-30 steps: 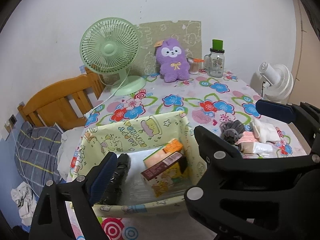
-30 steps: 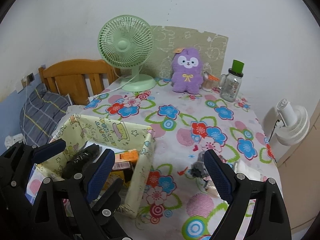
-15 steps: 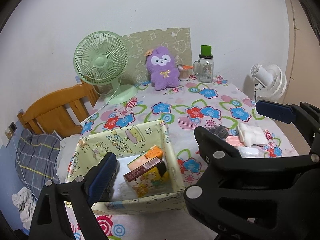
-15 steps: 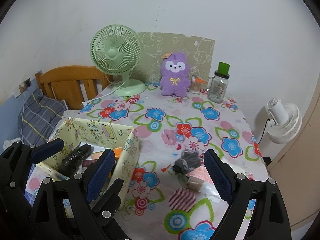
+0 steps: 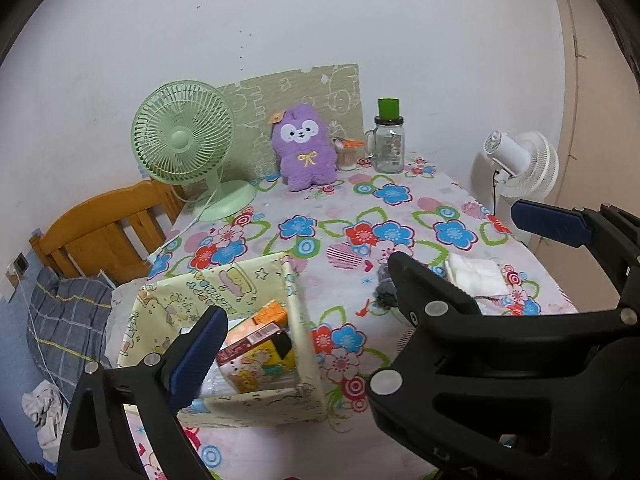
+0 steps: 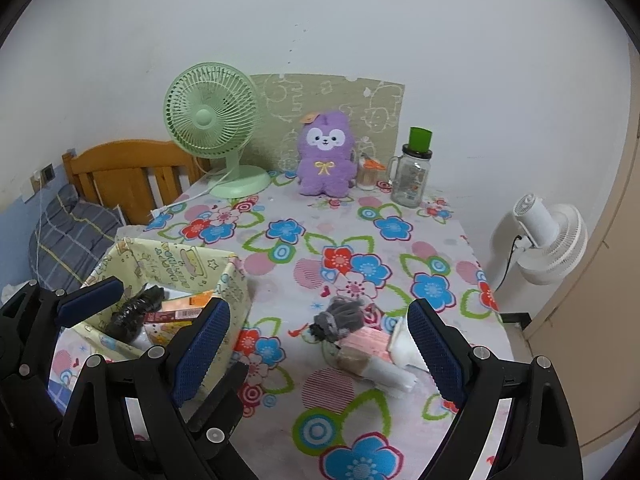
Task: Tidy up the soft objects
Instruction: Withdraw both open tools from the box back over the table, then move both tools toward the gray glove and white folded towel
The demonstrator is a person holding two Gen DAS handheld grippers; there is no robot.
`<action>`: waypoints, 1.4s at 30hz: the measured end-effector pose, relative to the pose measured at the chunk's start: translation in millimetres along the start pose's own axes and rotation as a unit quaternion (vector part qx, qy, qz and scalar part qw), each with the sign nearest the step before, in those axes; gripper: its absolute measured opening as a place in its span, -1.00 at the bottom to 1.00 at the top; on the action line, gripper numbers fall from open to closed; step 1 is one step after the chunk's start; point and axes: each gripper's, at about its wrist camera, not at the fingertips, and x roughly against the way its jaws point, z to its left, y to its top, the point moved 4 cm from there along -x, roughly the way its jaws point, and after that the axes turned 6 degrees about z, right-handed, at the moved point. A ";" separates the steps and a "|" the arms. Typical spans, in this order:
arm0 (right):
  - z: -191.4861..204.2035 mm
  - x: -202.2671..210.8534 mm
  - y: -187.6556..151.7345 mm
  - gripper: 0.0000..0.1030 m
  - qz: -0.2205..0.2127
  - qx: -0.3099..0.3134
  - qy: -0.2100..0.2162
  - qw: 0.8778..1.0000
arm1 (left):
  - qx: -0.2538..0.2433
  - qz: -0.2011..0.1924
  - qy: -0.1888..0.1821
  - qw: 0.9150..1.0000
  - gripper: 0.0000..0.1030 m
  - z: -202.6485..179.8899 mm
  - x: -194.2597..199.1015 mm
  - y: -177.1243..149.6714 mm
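Both wide open and empty: left tool (image 5: 360, 344) above fabric bin (image 5: 296, 312), right tool (image 6: 320, 344) over grey sock (image 6: 340, 316) at twelve o'clock.

A table (image 6: 400, 240) covered in a flowered cloth fills the frame's middle. A green fan (image 6: 216, 128), purple plush (image 6: 326, 156) and glass jar (image 6: 412, 176) are set along its upper edge, a yellow fabric bin (image 6: 180, 260) at lower left, and small soft items (image 6: 360, 336) at lower centre.
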 end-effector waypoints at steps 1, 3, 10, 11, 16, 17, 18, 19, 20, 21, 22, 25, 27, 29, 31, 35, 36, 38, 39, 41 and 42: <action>-2.5 0.6 -0.2 0.79 0.000 -0.001 -0.001 1.000 | -0.001 0.000 -0.002 1.000 0.91 -3.7 0.4 0.7; -8.1 2.5 -1.1 0.79 -0.001 -0.004 -0.004 1.000 | -0.002 -0.001 -0.006 1.000 0.92 -9.0 0.5 1.4; -25.8 5.3 -4.7 0.79 -0.001 -0.009 -0.014 1.000 | -0.004 -0.003 -0.015 1.000 0.95 -26.7 0.3 4.3; -28.2 5.5 -5.4 0.79 -0.001 -0.009 -0.015 1.000 | -0.005 -0.002 -0.017 1.000 0.96 -28.9 0.2 4.7; -39.3 5.4 -8.2 0.79 0.001 -0.013 -0.020 1.000 | -0.008 -0.002 -0.022 1.000 0.99 -39.3 -2.7 6.9; -42.0 4.8 -8.9 0.79 0.001 -0.014 -0.021 1.000 | -0.008 -0.002 -0.023 1.000 0.99 -41.3 -3.5 7.1; -44.2 3.9 -9.2 0.79 0.002 -0.014 -0.021 1.000 | -0.009 -0.002 -0.025 1.000 0.99 -43.0 -4.8 6.9; -46.4 2.8 -9.9 0.79 0.003 -0.015 -0.021 1.000 | -0.010 -0.001 -0.028 1.000 0.99 -45.3 -6.7 7.0; -48.2 1.4 -10.5 0.79 0.005 -0.015 -0.022 1.000 | -0.009 0.000 -0.029 1.000 0.99 -47.5 -8.0 6.8; -50.4 -0.5 -11.4 0.79 0.007 -0.015 -0.024 1.000 | -0.009 0.002 -0.031 0.999 1.00 -50.2 -10.4 6.7; -52.7 -1.8 -12.5 0.79 0.009 -0.016 -0.025 1.000 | -0.010 0.004 -0.032 0.999 0.99 -51.9 -11.8 6.9; -60.2 -6.8 -15.7 0.79 0.014 -0.020 -0.027 0.999 | -0.013 0.008 -0.034 0.999 1.00 -58.8 -18.2 7.6; -64.6 -10.4 -17.6 0.79 0.017 -0.023 -0.026 0.999 | -0.013 0.008 -0.034 0.999 0.99 -62.3 -21.1 7.4; -68.8 -15.4 -19.2 0.80 0.021 -0.024 -0.022 0.999 | -0.012 0.010 -0.036 0.999 0.99 -66.4 -26.5 7.4; -73.1 -20.4 -20.7 0.80 0.026 -0.025 -0.024 0.999 | -0.009 0.016 -0.035 0.999 0.99 -70.1 -32.7 7.4; -81.5 -29.8 -24.6 0.80 0.030 -0.027 -0.027 0.999 | -0.010 0.019 -0.038 0.999 0.99 -77.2 -42.1 7.2; -84.1 -32.3 -25.9 0.79 0.031 -0.028 -0.028 0.999 | -0.011 0.019 -0.040 0.999 0.99 -79.4 -44.2 7.2; -87.9 -35.7 -27.4 0.80 0.032 -0.029 -0.028 0.999 | -0.014 0.018 -0.045 0.999 1.00 -83.0 -47.7 7.0; -90.2 -38.1 -28.1 0.80 0.032 -0.029 -0.028 0.999 | -0.014 0.018 -0.048 0.999 0.99 -85.0 -50.7 6.7; -92.9 -42.4 -29.4 0.79 0.033 -0.028 -0.028 0.999 | -0.014 0.020 -0.051 0.998 0.99 -87.7 -55.8 6.2; -93.9 -44.7 -30.2 0.79 0.033 -0.027 -0.028 0.999 | -0.013 0.023 -0.054 0.998 0.99 -89.2 -59.5 5.4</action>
